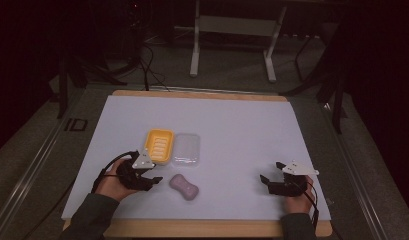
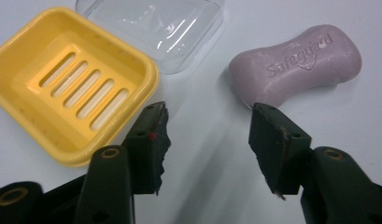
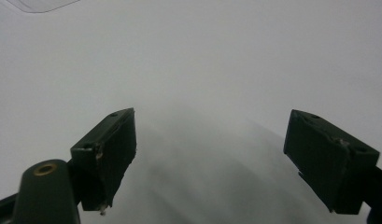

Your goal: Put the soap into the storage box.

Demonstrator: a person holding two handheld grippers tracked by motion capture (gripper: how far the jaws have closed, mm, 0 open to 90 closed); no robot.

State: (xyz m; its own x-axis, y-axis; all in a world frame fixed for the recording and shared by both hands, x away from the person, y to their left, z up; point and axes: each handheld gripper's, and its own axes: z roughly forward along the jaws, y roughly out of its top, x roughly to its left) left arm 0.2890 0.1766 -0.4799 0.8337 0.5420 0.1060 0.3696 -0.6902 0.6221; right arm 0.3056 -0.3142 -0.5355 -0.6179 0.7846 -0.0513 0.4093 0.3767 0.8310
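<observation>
The soap (image 2: 296,63) is pale purple with a brand name pressed into its top. The soap dish (image 2: 72,84) is bright yellow with a row of slots in its floor, and the lid (image 2: 174,28) beside it is clear. Both grippers have black jaws over the white table (image 1: 242,120).

The soap bar (image 1: 184,187) lies flat on the white table (image 1: 242,125), lilac, waisted like a peanut, the pressed word "Safeguard" facing up — near the front edge, left of the middle, set slantwise. Just behind it stands the yellow soap dish (image 1: 159,145), a rounded rectangle, open side up, with a slotted raised floor and nothing in it. Touching the dish's right side, or so it seems from above, rests the clear lid (image 1: 186,149) — transparent, rounded, lying flat. Soap and dish are apart, bare table between them.
</observation>
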